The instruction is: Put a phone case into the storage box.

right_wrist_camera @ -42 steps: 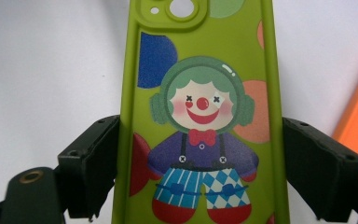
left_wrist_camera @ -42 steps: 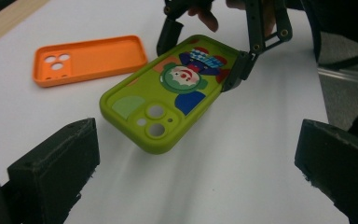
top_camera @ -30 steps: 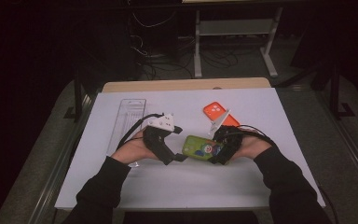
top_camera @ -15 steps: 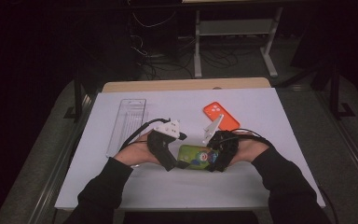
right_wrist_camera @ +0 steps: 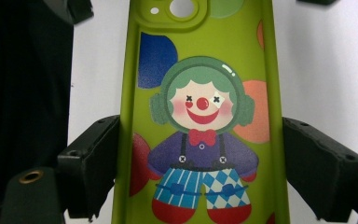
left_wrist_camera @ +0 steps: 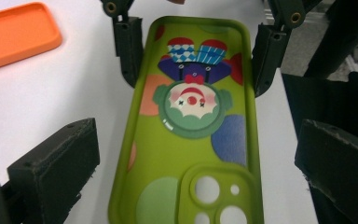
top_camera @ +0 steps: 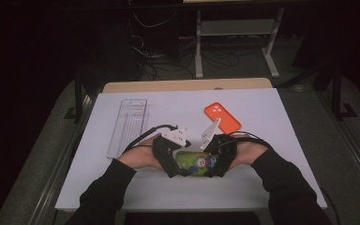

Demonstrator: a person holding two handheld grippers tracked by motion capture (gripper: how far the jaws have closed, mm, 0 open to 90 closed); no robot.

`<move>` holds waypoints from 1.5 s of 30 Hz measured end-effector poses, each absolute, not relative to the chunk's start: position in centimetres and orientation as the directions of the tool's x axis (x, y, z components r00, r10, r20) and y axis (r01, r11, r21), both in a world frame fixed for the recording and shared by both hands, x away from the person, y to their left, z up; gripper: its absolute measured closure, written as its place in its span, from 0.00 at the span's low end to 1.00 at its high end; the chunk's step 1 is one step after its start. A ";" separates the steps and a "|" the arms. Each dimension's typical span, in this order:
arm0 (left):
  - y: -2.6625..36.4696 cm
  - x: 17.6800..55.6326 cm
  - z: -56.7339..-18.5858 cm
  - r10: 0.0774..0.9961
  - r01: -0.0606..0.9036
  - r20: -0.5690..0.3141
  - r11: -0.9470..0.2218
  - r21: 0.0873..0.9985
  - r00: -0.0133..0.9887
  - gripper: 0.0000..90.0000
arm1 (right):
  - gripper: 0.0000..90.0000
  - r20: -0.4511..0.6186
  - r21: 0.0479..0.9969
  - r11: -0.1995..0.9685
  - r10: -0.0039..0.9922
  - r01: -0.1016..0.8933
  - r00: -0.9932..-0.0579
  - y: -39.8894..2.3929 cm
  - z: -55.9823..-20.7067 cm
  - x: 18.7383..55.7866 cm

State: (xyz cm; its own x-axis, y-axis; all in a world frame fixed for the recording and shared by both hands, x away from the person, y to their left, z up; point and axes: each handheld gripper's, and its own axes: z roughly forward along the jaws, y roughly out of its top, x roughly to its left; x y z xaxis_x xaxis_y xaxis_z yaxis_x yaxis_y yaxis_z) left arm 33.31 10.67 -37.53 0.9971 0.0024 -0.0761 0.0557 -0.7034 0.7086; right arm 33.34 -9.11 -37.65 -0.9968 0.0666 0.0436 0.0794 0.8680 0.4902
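My right claw (right_wrist_camera: 200, 163) grips the green clown case (right_wrist_camera: 200, 116) by its long edges; my left claw (left_wrist_camera: 191, 163) straddles its camera end, jaws apart. Overhead, an orange case (top_camera: 222, 117) lies beyond my right claw

2 phone cases, 1 green w/ clown (top_camera: 194, 162), 1 orange (top_camera: 222, 117), 1 clear tray (top_camera: 128, 125), 2 grippers (top_camera: 171, 159) (top_camera: 218, 157)

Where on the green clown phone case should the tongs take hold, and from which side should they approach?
Grip the green clown phone case across its two long raised edges, coming along its length from a short end. It lies flat, and those side walls are thin, straight and parallel, so the pads can close squarely on them. The right tongs already straddle the clown's end this way; the left tongs flank the camera-cutout end.
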 end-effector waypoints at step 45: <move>9.5 33.0 -39.5 -0.022 0.037 -0.084 -0.767 0.641 0.996 0.17 | 0.16 0.007 0.511 0.859 0.029 0.029 -1.000 -8.6 -37.0 32.7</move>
State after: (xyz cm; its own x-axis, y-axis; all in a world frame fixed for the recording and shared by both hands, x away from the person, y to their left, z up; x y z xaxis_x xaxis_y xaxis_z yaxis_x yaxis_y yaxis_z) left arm 32.99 9.48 -39.50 0.9962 -0.0225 -0.0840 0.0367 -0.7670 0.6406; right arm 32.68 -8.64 -37.03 -0.9995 0.0293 0.0068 0.0287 0.8588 0.5115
